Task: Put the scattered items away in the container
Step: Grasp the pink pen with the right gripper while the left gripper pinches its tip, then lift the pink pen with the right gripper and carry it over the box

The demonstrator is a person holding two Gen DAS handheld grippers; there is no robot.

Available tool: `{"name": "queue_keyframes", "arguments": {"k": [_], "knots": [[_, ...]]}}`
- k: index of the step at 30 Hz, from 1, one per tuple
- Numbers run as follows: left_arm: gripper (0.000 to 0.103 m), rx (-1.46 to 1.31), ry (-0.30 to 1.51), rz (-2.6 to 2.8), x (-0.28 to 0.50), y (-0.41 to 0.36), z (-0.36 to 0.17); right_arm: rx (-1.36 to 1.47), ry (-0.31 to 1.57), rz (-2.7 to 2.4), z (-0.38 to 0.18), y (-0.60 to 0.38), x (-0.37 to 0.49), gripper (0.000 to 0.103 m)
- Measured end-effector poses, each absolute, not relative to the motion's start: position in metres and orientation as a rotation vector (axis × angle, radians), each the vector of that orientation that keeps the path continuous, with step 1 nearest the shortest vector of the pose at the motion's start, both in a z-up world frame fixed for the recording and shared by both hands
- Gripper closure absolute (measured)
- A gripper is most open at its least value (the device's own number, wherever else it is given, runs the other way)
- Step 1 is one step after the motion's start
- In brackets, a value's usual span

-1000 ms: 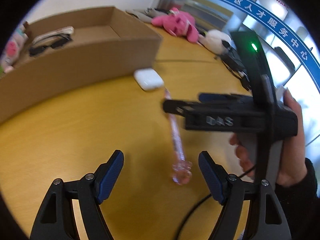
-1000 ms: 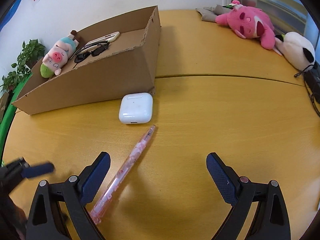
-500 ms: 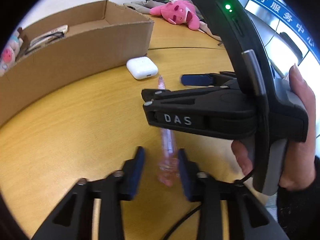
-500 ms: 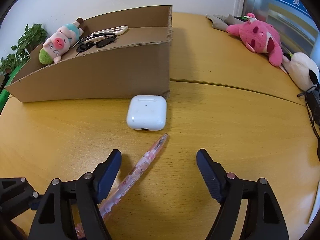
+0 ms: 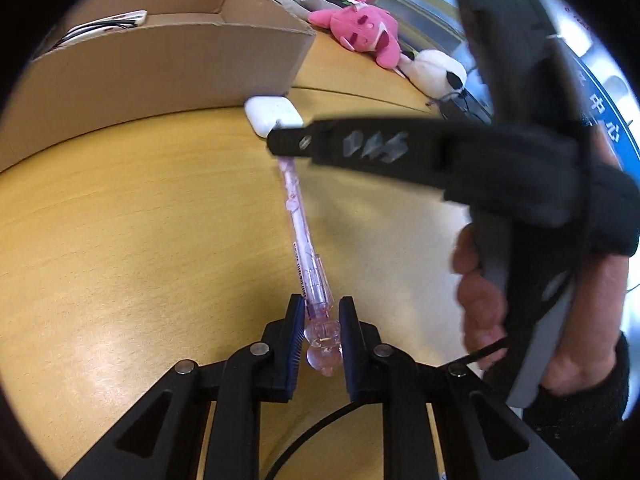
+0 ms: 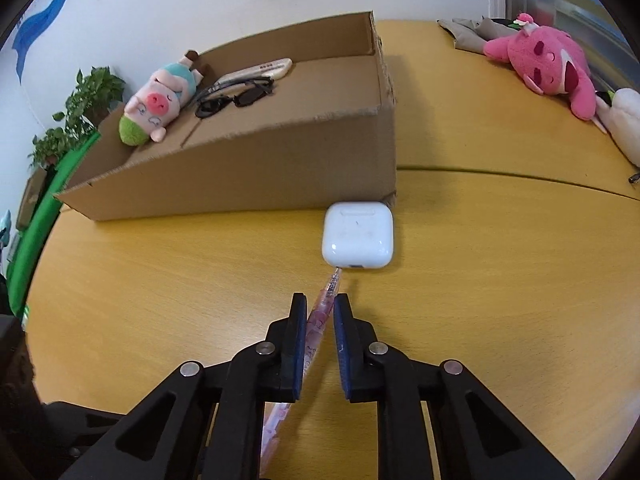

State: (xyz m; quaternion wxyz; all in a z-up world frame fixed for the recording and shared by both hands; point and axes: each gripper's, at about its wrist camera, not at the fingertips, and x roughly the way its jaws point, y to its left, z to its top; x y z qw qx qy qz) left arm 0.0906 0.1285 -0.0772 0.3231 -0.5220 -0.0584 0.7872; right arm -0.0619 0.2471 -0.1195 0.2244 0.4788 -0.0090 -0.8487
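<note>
A clear pink pen [image 5: 301, 224] lies on the yellow table, its tip almost touching a white earbuds case [image 5: 273, 114]. My left gripper [image 5: 320, 314] is shut on the pen's cap end. My right gripper [image 6: 320, 312] is shut on the pen [image 6: 320, 322] near its tip, just short of the case [image 6: 357, 235]. The right gripper also shows blurred across the left wrist view [image 5: 292, 146]. The open cardboard box [image 6: 256, 160] stands behind the case and holds a pig plush [image 6: 160, 104], black sunglasses [image 6: 236, 98] and a remote [image 6: 260, 70].
A pink plush [image 6: 548, 68] and a white plush [image 6: 624, 120] lie on the table at the far right, with grey cloth [image 6: 468, 32] behind them. Cables [image 5: 460, 104] lie near the white plush. A potted plant [image 6: 76, 116] stands left of the box.
Both grippers closed on the pen: the left on its cap end, the right near its tip. The right gripper moved forward toward the earbuds case.
</note>
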Motion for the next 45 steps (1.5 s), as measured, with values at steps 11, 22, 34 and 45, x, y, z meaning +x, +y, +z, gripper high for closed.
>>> {"name": "queue_keyframes", "arguments": {"k": [11,22,34,45], "knots": [[0.088,-1.212,-0.210,2.222,0.095,0.100,-0.040,1.182,-0.093,-2.314,-0.054,0.230,-0.081,0.102],[0.088,-1.337,-0.259,2.206,0.063,0.092,-0.059,1.475,-0.182,-2.174,-0.118,0.243,-0.077,0.031],[0.088,-1.346,-0.262,2.200,0.061,0.092,-0.062,1.523,-0.048,-2.060,-0.137,0.185,-0.080,0.050],[0.088,-1.306,-0.242,2.246,0.063,0.089,-0.058,1.535,-0.036,-2.099,-0.133,0.189,-0.079,0.086]]}}
